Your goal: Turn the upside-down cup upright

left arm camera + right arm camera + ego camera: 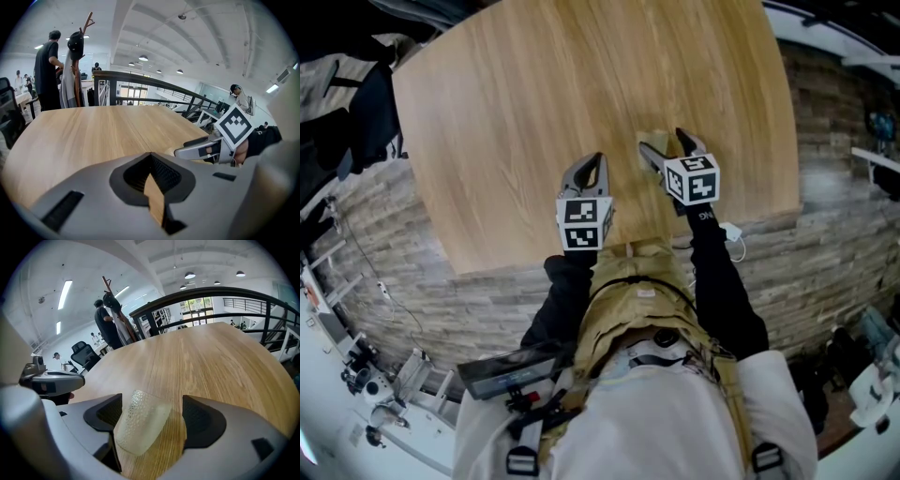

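A translucent dimpled cup stands tilted on the wooden table, between the jaws of my right gripper. It leans against the left jaw, and a gap of bare wood shows beside the right jaw, so the gripper is open. From the head view the cup is only a faint pale patch between the right gripper's fingers, near the table's front edge. My left gripper hovers just left of it, with its jaws shut on nothing and only a sliver of wood showing between them.
The table stretches far ahead and to the left; its front edge lies just behind both grippers. Beyond the far edge are a coat rack, a standing person, a black railing and an office chair.
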Tool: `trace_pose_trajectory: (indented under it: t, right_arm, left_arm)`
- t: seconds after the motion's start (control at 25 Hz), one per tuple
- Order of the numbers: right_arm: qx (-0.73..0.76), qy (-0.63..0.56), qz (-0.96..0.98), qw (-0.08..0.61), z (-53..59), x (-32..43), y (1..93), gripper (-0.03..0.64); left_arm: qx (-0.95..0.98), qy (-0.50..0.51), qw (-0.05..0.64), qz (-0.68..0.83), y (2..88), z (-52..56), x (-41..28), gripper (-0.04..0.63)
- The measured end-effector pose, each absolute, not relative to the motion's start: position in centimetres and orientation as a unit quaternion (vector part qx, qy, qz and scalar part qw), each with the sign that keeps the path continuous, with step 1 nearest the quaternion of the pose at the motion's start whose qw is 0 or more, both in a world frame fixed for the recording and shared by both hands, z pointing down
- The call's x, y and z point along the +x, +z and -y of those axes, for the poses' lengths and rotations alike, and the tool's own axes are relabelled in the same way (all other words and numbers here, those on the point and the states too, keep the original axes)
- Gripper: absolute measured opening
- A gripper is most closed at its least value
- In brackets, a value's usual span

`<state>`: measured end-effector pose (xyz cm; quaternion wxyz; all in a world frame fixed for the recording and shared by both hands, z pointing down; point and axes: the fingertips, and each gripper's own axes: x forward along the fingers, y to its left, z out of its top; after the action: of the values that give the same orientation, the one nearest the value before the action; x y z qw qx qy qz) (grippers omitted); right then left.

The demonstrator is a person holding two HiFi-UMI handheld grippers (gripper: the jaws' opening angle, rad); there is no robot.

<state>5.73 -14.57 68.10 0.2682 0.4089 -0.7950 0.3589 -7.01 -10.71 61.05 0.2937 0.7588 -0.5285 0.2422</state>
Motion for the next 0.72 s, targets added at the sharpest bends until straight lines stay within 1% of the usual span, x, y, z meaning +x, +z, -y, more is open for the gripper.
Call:
trace_pose_trajectory:
  t: [0.2, 0.44, 0.48, 0.52, 0.64, 0.68, 0.72]
  right_arm:
    - [0.418, 0.318, 0.817, 0.236, 15.2, 6.5, 63.5, 0.394]
    - [0.44, 0.204, 0.854, 0.186, 16.7, 7.0, 53.9, 0.386]
    - [0.447, 0.182, 0.858, 0.177, 17.0, 7.0, 52.0, 0.353]
    - [0.455, 0.159, 0.86, 0.166, 17.3, 7.1, 50.0, 0.287]
    - [0.482, 0.09, 0.862, 0.128, 18.5, 7.4, 43.8, 0.062]
    - [0.486, 0.072, 0.863, 0.116, 18.8, 7.3, 41.9, 0.036]
    - [0.489, 0.059, 0.864, 0.105, 19.0, 7.1, 40.2, 0.023]
  left_arm:
    - [0.759, 0.236, 0.29, 0.533, 59.5, 11.4, -7.3, 0.002]
    - [0.764, 0.188, 0.258, 0.561, 54.4, 13.5, -9.2, 0.002]
    - [0.766, 0.177, 0.249, 0.566, 53.0, 14.0, -9.5, 0.002]
    - [0.768, 0.164, 0.238, 0.572, 51.5, 14.5, -9.8, 0.002]
    - [0.776, 0.122, 0.197, 0.586, 46.4, 16.5, -10.2, 0.002]
    - [0.78, 0.108, 0.182, 0.589, 44.6, 17.1, -10.2, 0.002]
    - [0.784, 0.095, 0.168, 0.59, 42.8, 17.5, -10.1, 0.002]
